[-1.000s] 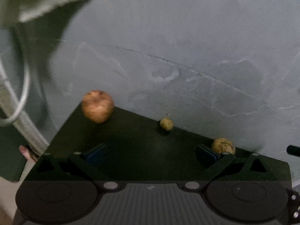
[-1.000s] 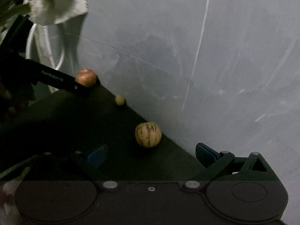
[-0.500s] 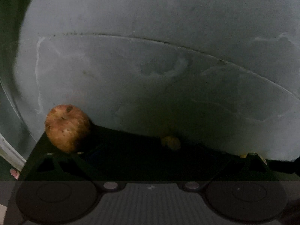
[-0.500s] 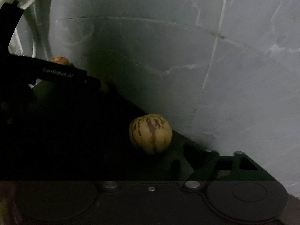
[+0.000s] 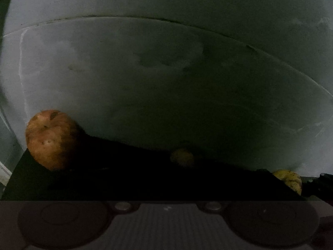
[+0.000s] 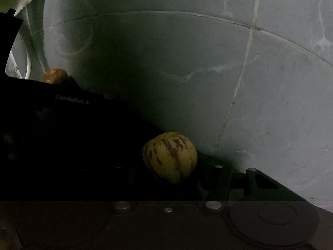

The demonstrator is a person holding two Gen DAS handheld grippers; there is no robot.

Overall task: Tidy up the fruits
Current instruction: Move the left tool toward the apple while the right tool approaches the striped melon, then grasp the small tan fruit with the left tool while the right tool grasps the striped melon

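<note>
I am watching the right gripper closing around the striped fruit on the dark tabletop, contact unclear | left gripper closing too, fingers lost in shadow, contents unclear | I am risking an off-centre pinch that sends the round fruit rolling away.

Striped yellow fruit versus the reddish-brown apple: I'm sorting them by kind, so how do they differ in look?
The striped yellow fruit is pale yellow with dark streaks running top to bottom; the reddish-brown apple is russet with blotchy spots and no stripes. In the right wrist view the striped fruit lies close in front of the camera, the apple far back at the left. Both are roundish and rest on the dark surface by the grey wall.
</note>
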